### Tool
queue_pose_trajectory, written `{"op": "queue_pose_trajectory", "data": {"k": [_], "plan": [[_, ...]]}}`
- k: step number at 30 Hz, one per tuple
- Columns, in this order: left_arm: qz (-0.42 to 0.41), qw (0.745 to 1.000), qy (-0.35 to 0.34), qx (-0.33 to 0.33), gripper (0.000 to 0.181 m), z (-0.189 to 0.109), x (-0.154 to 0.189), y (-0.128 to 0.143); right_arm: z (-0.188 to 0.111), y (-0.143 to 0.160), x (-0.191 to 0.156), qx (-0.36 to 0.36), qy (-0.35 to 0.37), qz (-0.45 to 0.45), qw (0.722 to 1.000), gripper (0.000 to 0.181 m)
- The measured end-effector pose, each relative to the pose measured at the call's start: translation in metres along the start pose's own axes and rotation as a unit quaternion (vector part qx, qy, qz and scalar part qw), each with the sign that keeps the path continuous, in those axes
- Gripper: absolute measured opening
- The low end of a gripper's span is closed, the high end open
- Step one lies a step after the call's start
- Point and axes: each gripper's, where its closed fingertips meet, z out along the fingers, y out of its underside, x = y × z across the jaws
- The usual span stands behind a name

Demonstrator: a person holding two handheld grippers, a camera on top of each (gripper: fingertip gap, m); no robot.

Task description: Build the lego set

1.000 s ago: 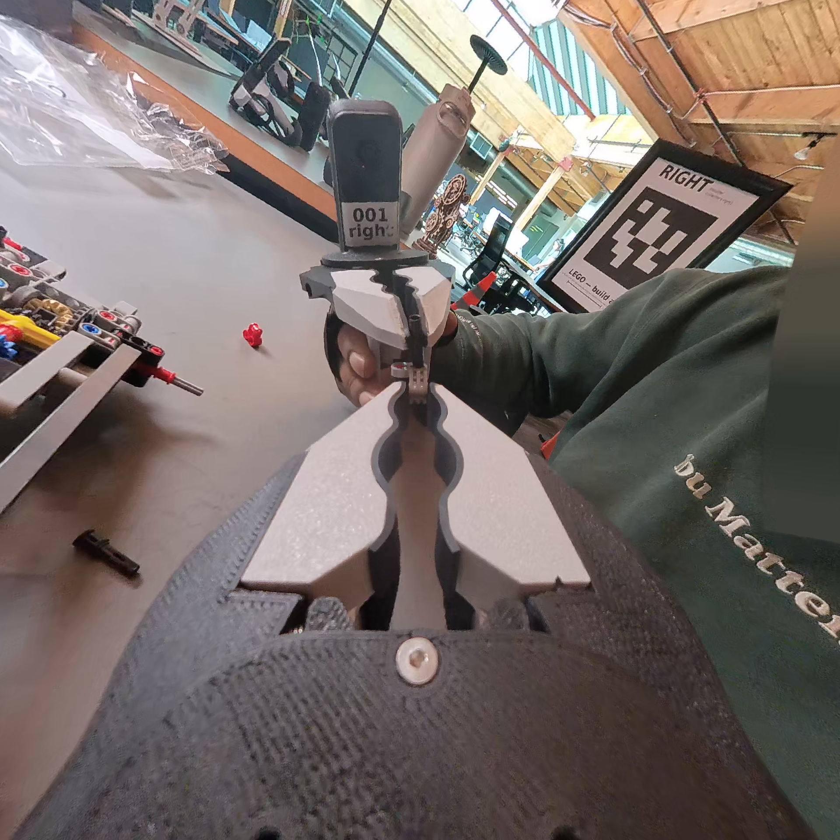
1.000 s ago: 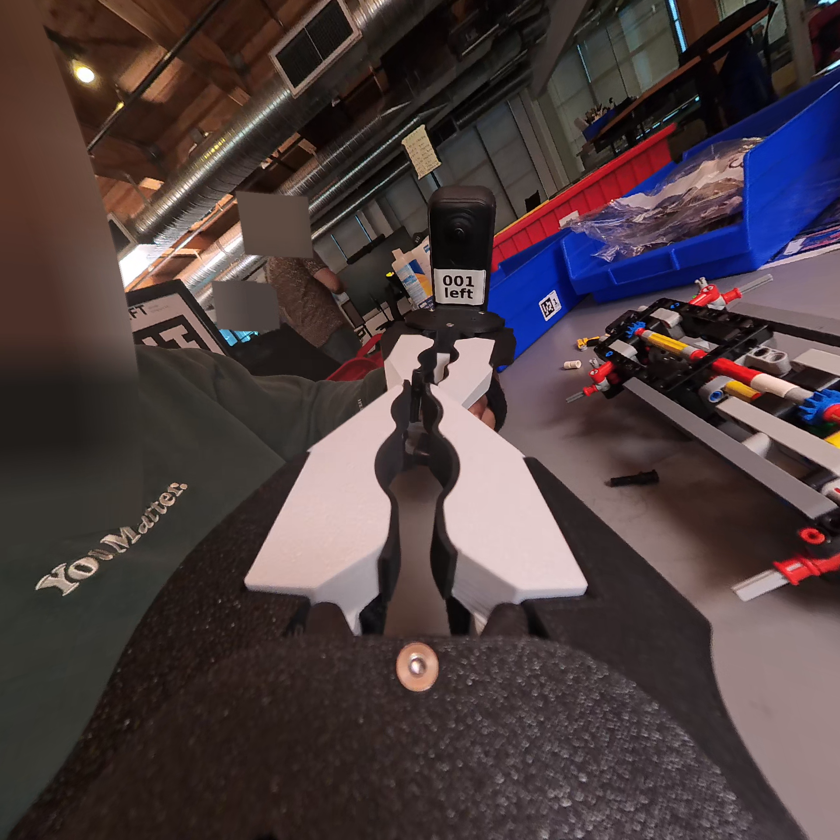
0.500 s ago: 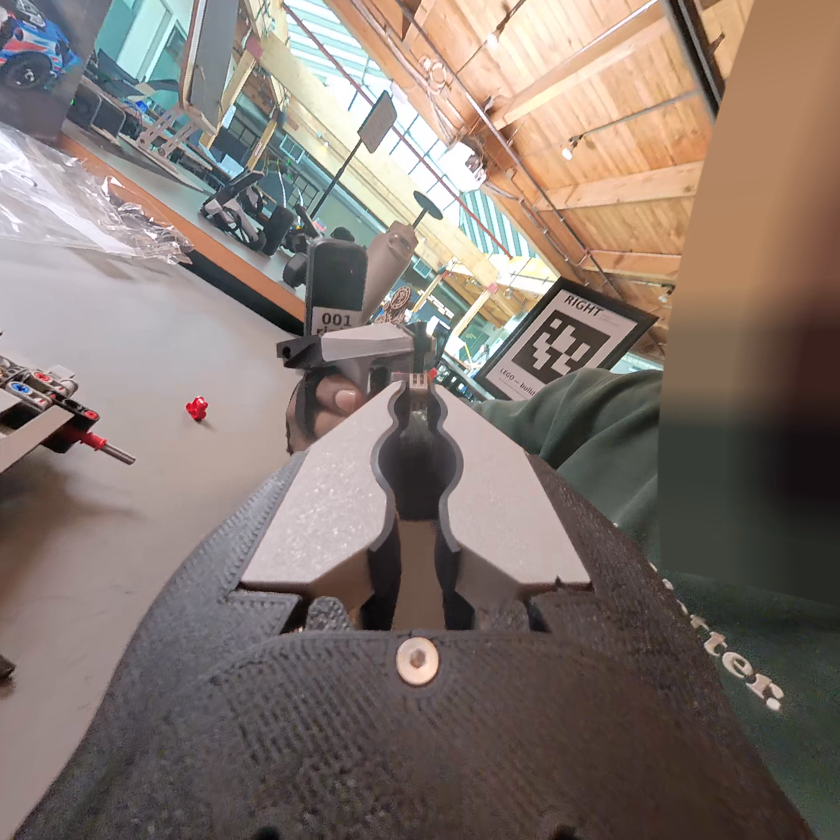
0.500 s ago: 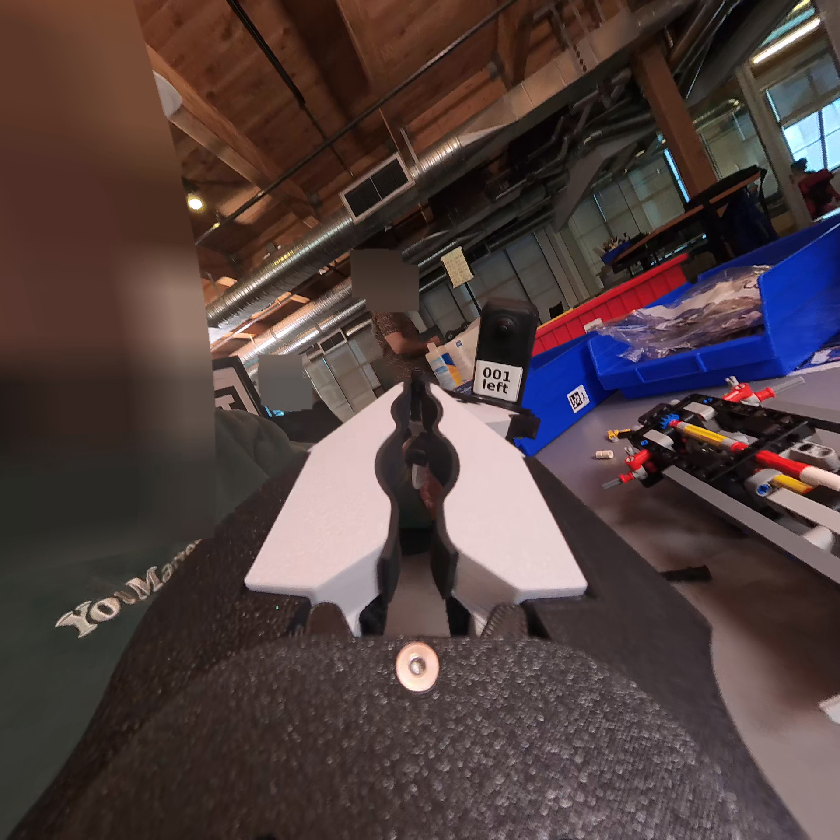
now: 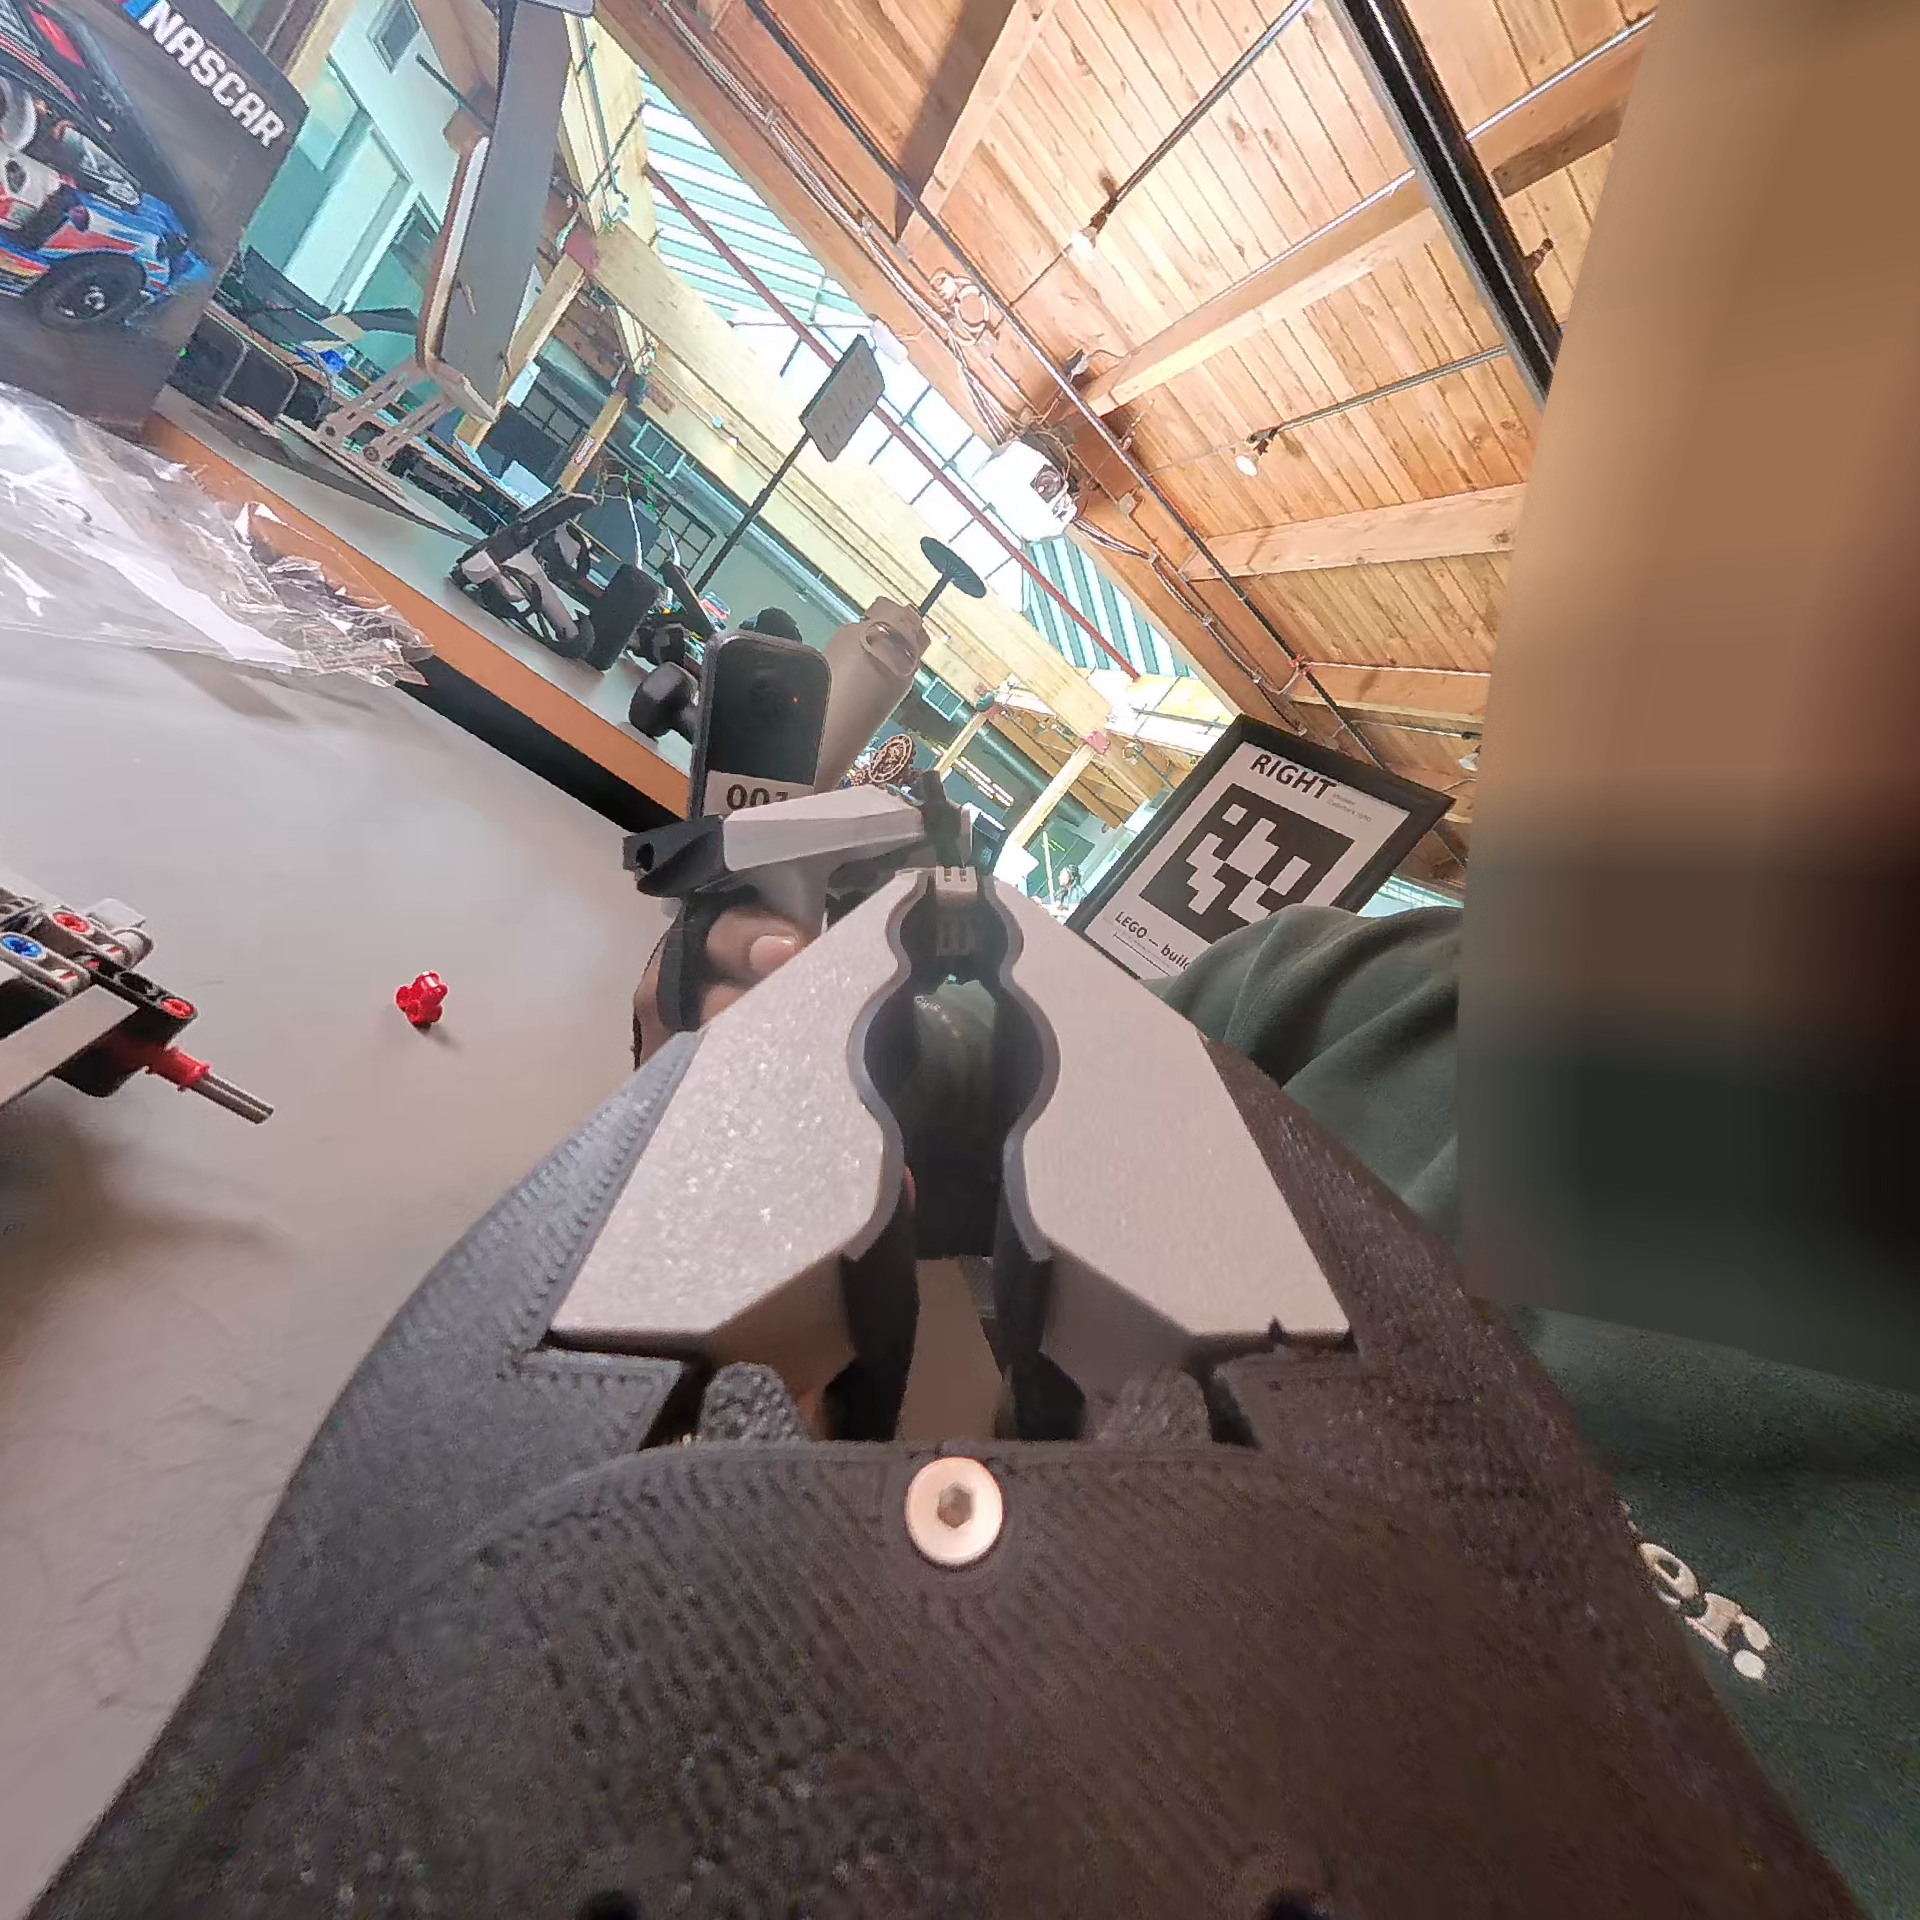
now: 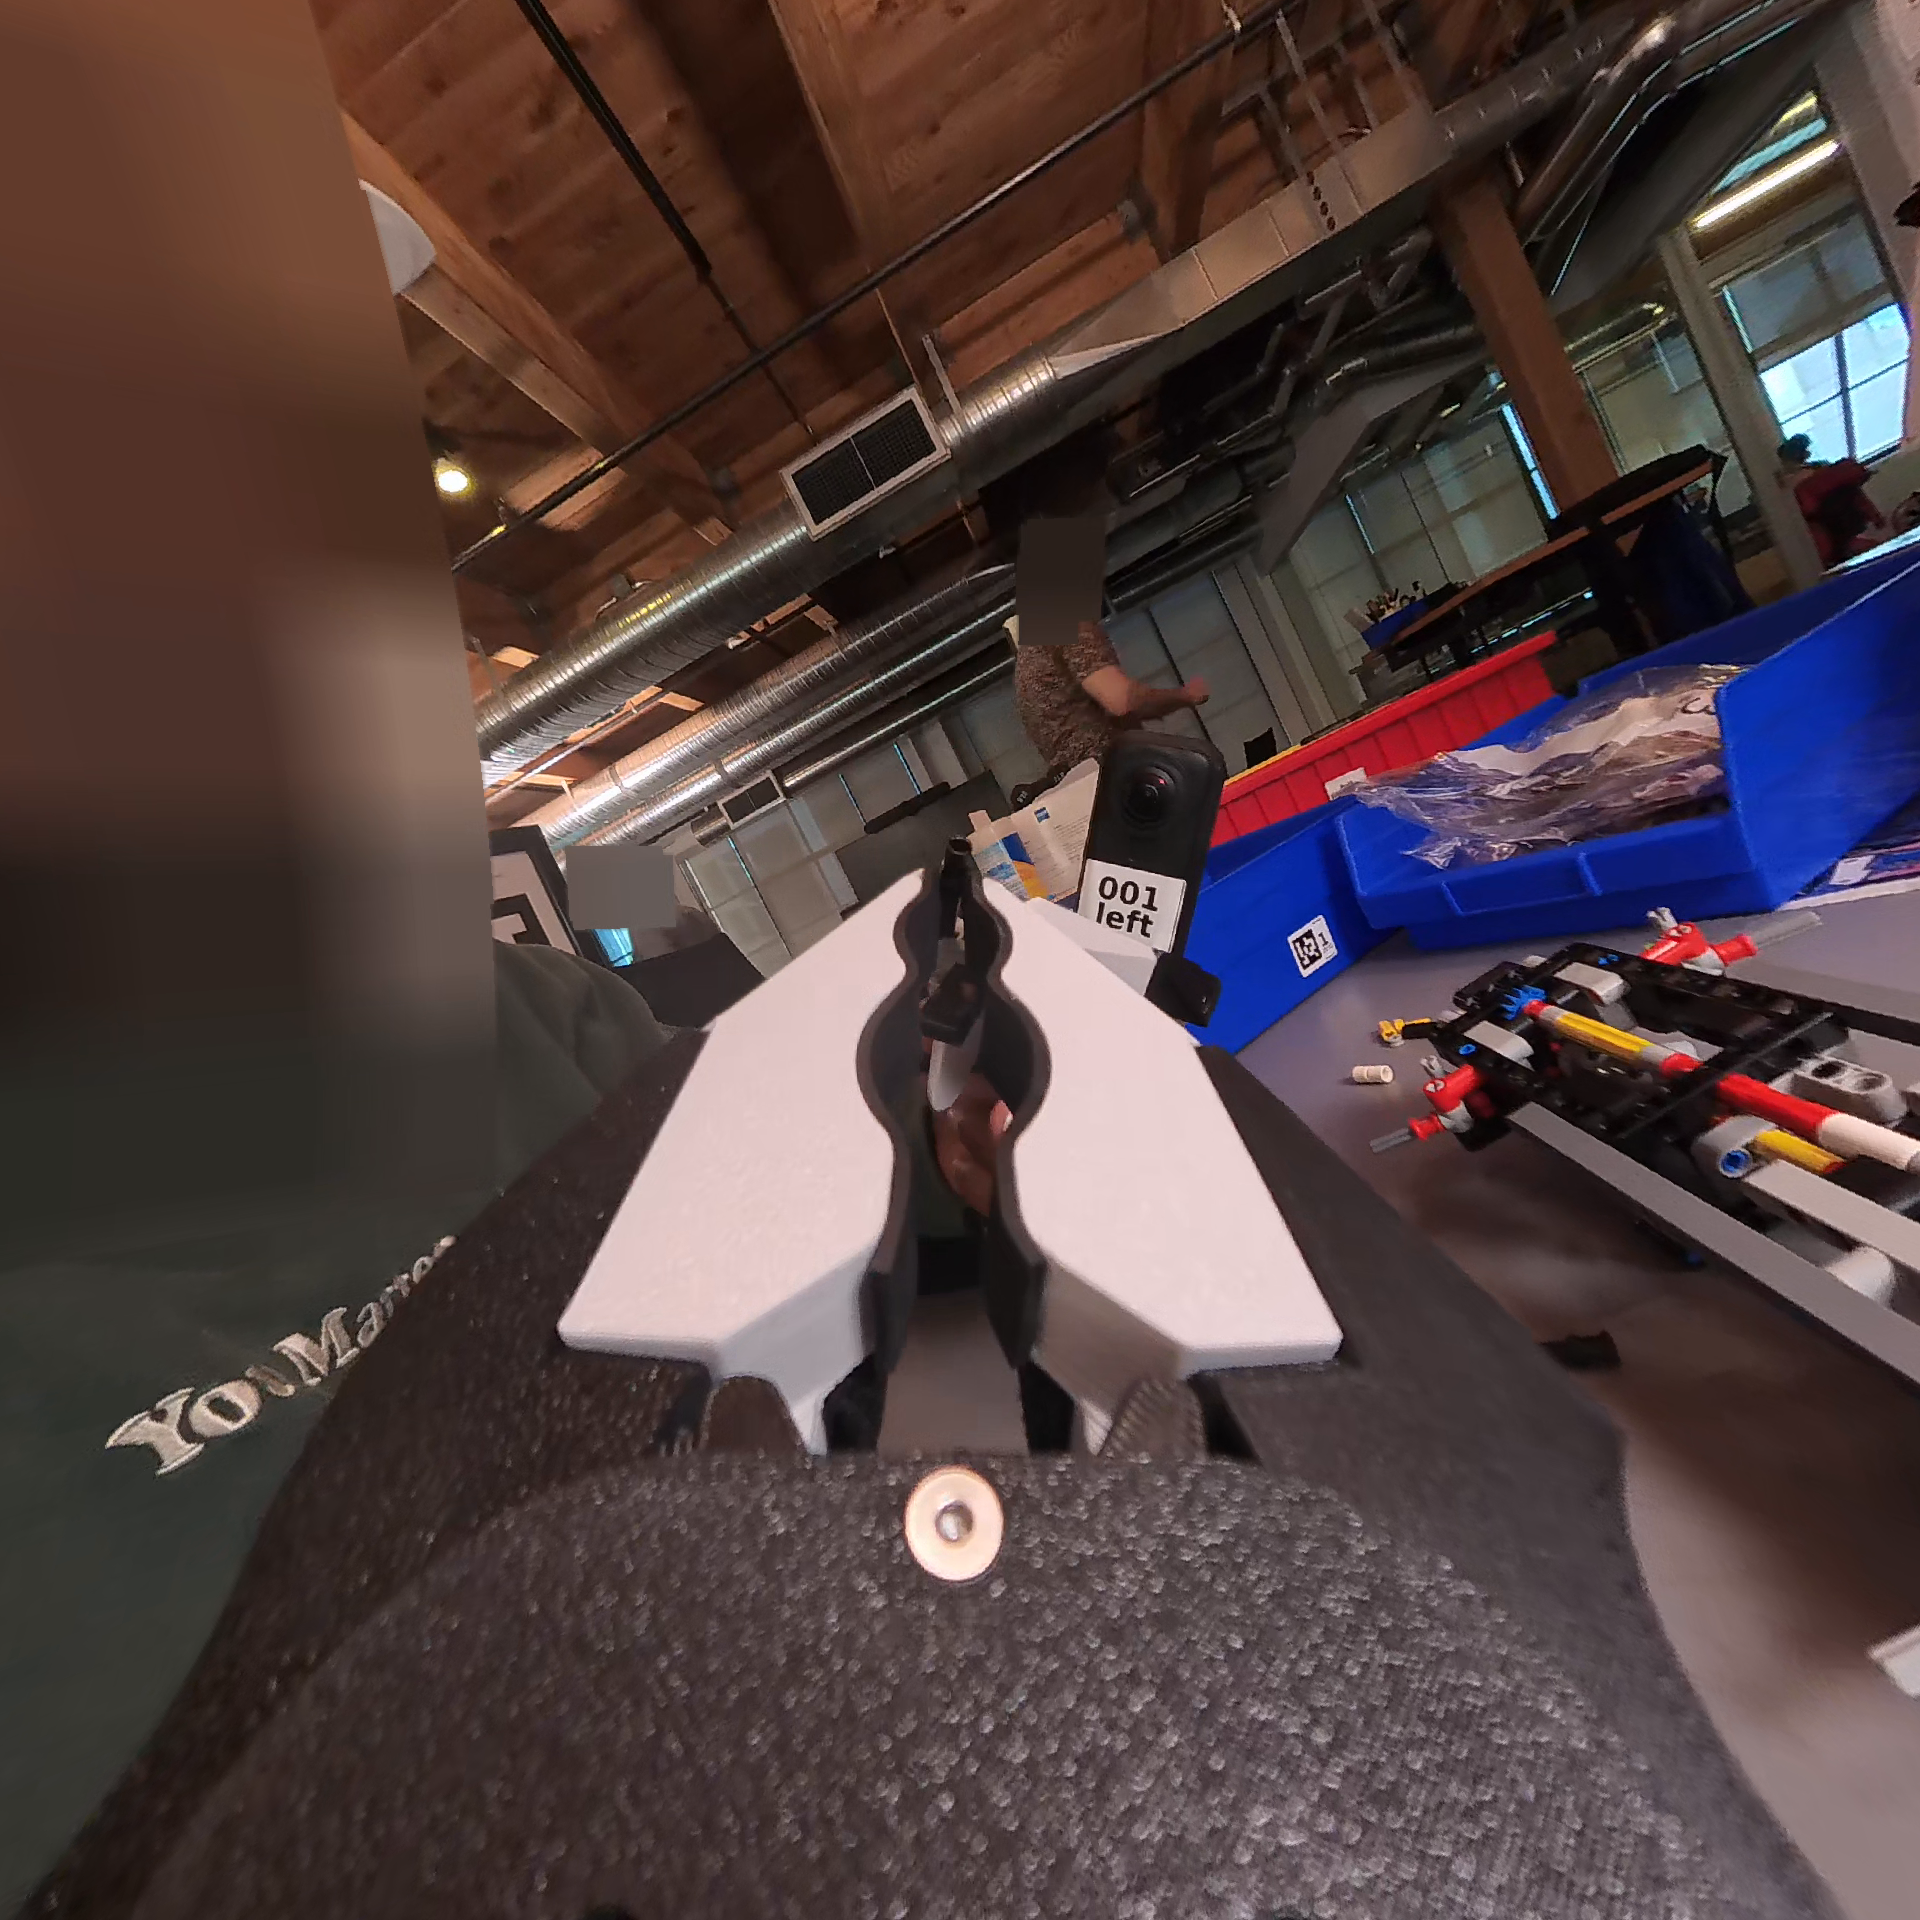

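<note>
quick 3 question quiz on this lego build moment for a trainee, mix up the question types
1. True or false: the left tongs are shut on a small light grey piece.
2. Multiple choice: where is the loose red piece in the left wrist view? A) on the grey table, apart from the chassis build B) pinched in the right tongs C) in a blue bin
3. Fill in: the right tongs are shut on a thin ____ pin that sticks out past their tips.

Key: 1 true; 2 A; 3 black
</note>
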Motion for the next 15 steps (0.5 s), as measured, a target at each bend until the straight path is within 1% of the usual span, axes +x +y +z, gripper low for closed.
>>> {"op": "queue_pose_trajectory", "data": {"k": [1, 8, 15], "plan": [[0.001, 1.000, 0.000, 0.001, 0.005, -0.0002, 0.0002, -0.0004, 0.0000, 0.0002, -0.0001, -0.002, 0.001, -0.005, 1.000, 0.002], [-0.003, 1.000, -0.005, 0.004, 0.005, -0.0015, -0.0015, -0.0010, 0.0017, 0.0041, -0.0004, -0.017, 0.021, -0.055, 0.998, 0.002], [0.009, 1.000, -0.007, -0.006, 0.006, 0.0000, -0.0019, -0.0005, 0.0023, 0.0003, -0.0010, -0.016, 0.017, -0.038, 0.999, 0.001]]}}
